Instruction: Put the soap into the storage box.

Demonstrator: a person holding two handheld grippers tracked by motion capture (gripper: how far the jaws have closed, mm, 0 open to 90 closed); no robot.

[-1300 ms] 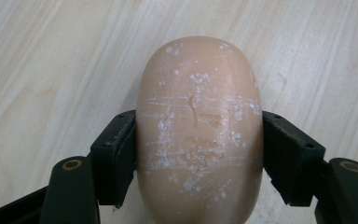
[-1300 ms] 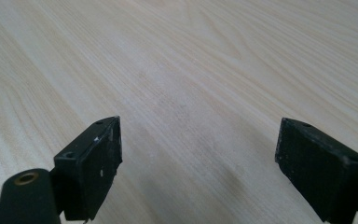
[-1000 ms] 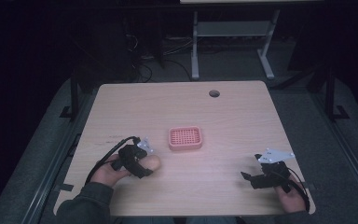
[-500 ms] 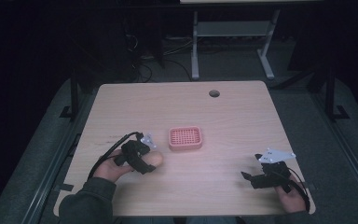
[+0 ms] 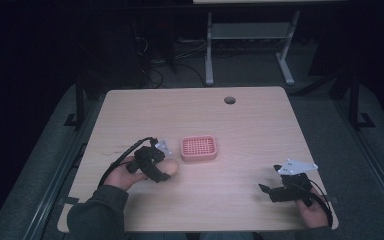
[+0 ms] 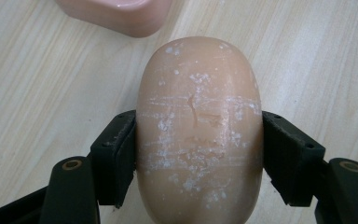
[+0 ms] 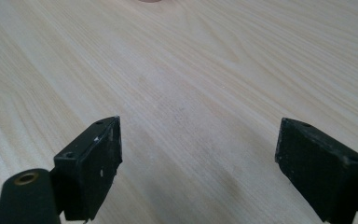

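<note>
**Soap gripped and brought closer to the dish**

Compared with a second ago: left gripper (image 5: 172, 166) moved a little forward and to the right, toward the pink soap dish (image 5: 198, 148). Was lying further back from the dish before; now just beside its near-left corner, not touching as far as can be told from the high view. Right gripper (image 5: 265, 189) unchanged over the same second, resting well apart from the dish, toward the near-right part of the table (image 5: 260, 125).

In the left gripper view: bar of soap (image 6: 199, 130) clamped between the two black jaws, one pad pressed on each long side, rounded end pointing to the dish (image 6: 116, 11) at the top edge. White scuff marks and a small crack on the upper face of the bar. Whether the bar is lifted off the wood or sliding on it: cannot tell.

In the right gripper view: jaws (image 7: 198, 163) spread wide, nothing between them, only bare wood below.

Meaning for the work, as a judgement: pick-up step done, carry step in progress, placing not yet done. Still needed: raise the bar above the rim of the dish, bring over the ribbed middle, then release. Possible trouble: slippery bar sliding out of the pads, or the light dish pushed away if the rim is hit.
</note>
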